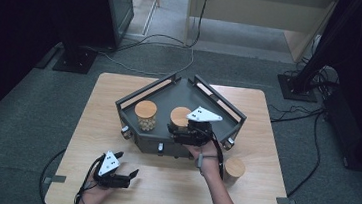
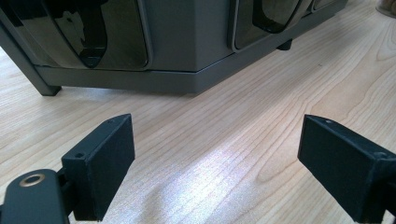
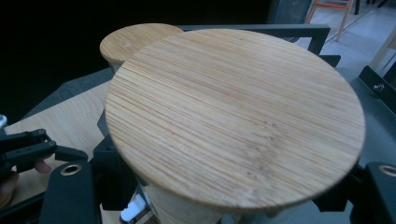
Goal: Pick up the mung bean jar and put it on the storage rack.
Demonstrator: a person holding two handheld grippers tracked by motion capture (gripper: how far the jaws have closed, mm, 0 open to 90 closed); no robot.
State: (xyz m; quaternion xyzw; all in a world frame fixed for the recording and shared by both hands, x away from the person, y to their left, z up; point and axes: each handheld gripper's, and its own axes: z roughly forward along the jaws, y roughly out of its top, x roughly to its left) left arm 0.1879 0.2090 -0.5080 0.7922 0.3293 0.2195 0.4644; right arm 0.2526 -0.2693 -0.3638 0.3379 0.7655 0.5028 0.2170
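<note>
Our right claw clamped on the bamboo-lidded jar in the grey tray, our left claw spread apart over the bench, a second jar just beside

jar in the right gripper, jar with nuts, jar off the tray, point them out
jar in the right gripper (image 3: 233, 116), right gripper view, wooden lid top
jar with nuts (image 1: 146, 109), high view, lid
jar off the tray (image 1: 234, 167), high view, lid
</note>
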